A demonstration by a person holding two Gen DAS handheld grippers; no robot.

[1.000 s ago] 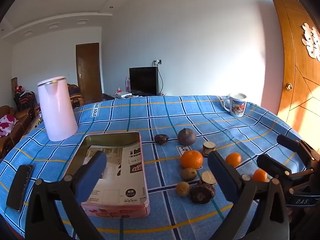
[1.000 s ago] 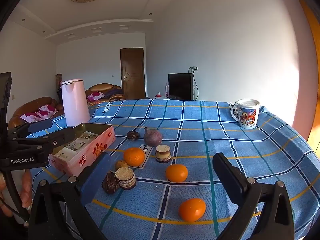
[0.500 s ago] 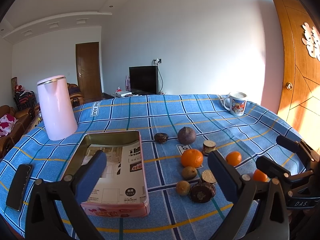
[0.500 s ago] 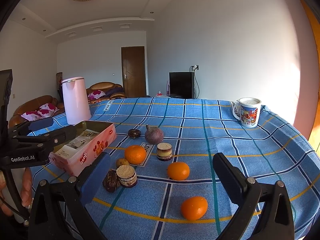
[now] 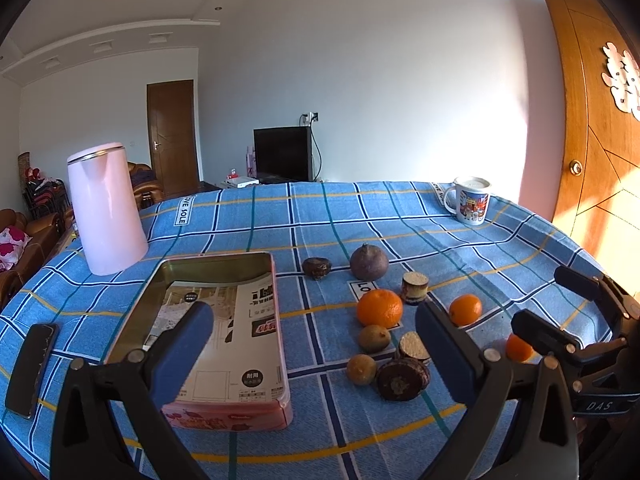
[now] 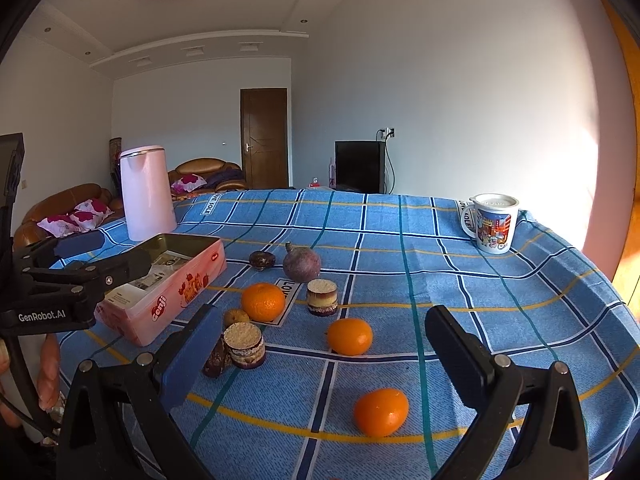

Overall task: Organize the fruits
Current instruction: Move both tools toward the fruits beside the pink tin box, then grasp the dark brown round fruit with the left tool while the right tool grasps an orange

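Fruits lie loose on the blue checked tablecloth (image 5: 360,216): a large orange (image 5: 379,308), two small oranges (image 6: 349,336) (image 6: 381,412), a purple round fruit (image 5: 369,262), two brownish kiwis (image 5: 374,338) and dark fruits (image 5: 403,379). A pink tin box (image 5: 224,412) with paper inside stands open at the left. My left gripper (image 5: 312,344) is open and empty, above the table's near edge by the tin. My right gripper (image 6: 324,344) is open and empty, above the small oranges.
A pink kettle (image 5: 105,208) stands at the back left. A printed mug (image 5: 472,200) stands at the back right. Two short cut cylinders (image 6: 322,297) (image 6: 244,345) sit among the fruit. A black phone (image 5: 30,368) lies at the left edge.
Both grippers have risen and tilted slightly; the table objects sit a little lower in the views. Nothing on the table has moved.
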